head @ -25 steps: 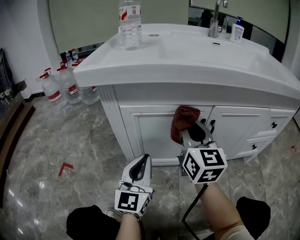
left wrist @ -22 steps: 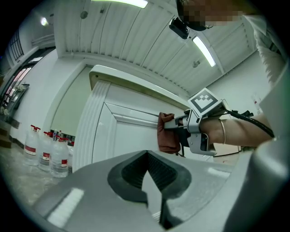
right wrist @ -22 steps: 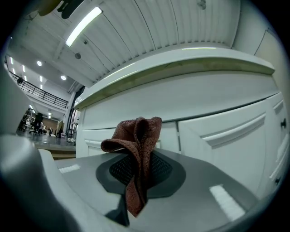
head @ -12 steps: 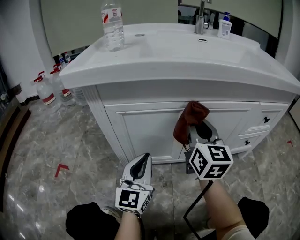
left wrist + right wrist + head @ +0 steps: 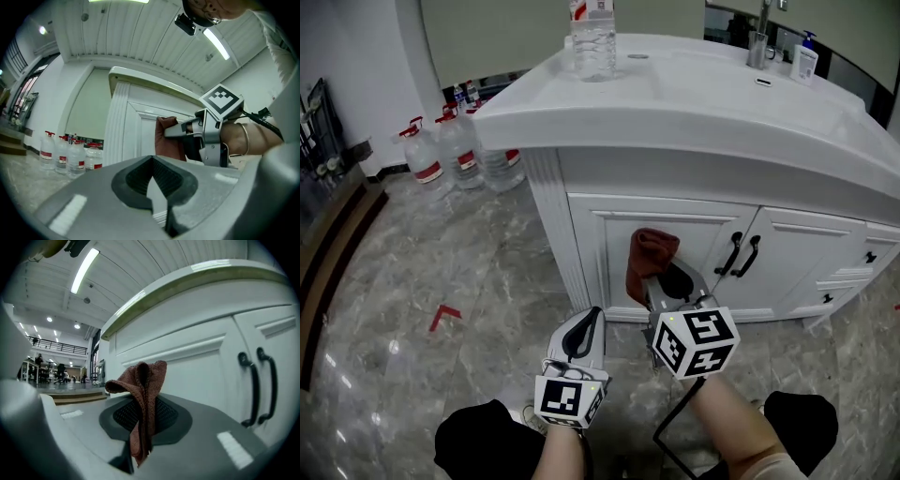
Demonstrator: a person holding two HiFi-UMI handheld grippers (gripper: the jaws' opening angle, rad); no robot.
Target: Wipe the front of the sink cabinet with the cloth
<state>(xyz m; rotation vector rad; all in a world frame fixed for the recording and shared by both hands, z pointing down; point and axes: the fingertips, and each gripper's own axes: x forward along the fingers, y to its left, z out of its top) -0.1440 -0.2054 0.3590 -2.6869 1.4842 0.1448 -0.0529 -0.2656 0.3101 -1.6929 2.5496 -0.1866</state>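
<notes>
Moved left of the door handles (image 5: 733, 253): cloth (image 5: 652, 258) we pinch in right gripper (image 5: 664, 281), at cabinet door (image 5: 600, 248); left gripper (image 5: 591, 317) pressed together, empty; hard rubbing could drag it free.

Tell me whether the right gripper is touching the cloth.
Touching. The right gripper view shows the right gripper clamped on the cloth, its folds pinched between the jaws.
</notes>
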